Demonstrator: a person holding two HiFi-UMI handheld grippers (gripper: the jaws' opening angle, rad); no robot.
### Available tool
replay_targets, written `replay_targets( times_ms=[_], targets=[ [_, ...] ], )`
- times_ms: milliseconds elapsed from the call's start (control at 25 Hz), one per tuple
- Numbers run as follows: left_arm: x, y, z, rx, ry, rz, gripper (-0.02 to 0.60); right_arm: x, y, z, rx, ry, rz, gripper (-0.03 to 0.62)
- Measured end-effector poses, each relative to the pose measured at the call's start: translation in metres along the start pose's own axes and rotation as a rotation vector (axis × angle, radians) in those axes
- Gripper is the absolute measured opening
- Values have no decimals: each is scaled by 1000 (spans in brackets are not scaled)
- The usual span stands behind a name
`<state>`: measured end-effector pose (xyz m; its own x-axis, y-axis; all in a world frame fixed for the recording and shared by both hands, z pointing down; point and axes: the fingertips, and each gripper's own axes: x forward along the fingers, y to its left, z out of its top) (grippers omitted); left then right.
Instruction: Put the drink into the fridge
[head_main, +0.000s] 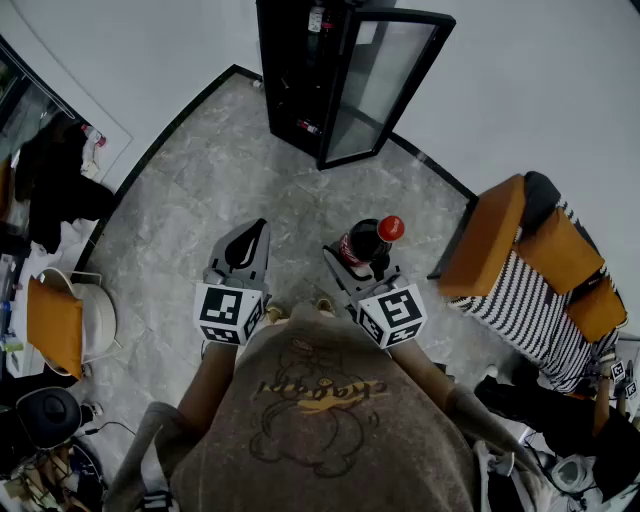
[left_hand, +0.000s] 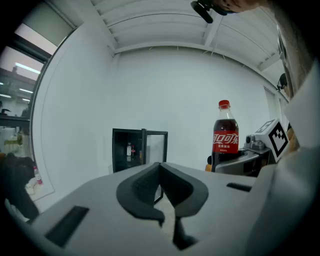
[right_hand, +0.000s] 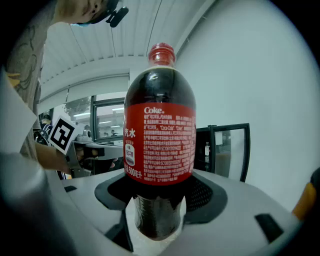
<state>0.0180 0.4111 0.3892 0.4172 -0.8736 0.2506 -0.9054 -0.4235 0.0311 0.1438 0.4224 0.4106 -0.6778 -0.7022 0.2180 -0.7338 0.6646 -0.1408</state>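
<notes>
Right tongs (right_hand: 157, 200) clamped on the lower body of the cola bottle (right_hand: 160, 140); bottle upright, red cap on, dark drink up to the shoulder. Left tongs (left_hand: 161, 172) alongside, tips together, nothing between. Farther across the floor (head_main: 220, 170): black fridge (head_main: 295, 80), glass door (head_main: 385, 85) open, small bottles (left_hand: 130, 150) on a shelf inside.
</notes>
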Motion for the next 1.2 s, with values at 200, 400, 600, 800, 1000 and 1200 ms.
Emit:
replay_targets(
  times_ms=[200,400,600,800,1000,1200],
  targets=[
    [-1,-8,-5,0,5,-6,5,-4,2,-2,-14,-7,13,293],
    [1,-10,-4,7,2,-2,5,-7,-3,-1,8,-7,17,293],
    [14,-12,0,-2,0,20,5,-7,-20,0,-4,7,53,293],
    [33,-16,4,-14,-13,56,5,-8,-42,-4,1,29,88,293],
    [39,-18,6,-17,-25,97,5,-7,-53,-7,-2,52,118,293],
    [52,-17,6,-23,-22,116,5,4,-67,-10,7,65,141,293]
  ],
)
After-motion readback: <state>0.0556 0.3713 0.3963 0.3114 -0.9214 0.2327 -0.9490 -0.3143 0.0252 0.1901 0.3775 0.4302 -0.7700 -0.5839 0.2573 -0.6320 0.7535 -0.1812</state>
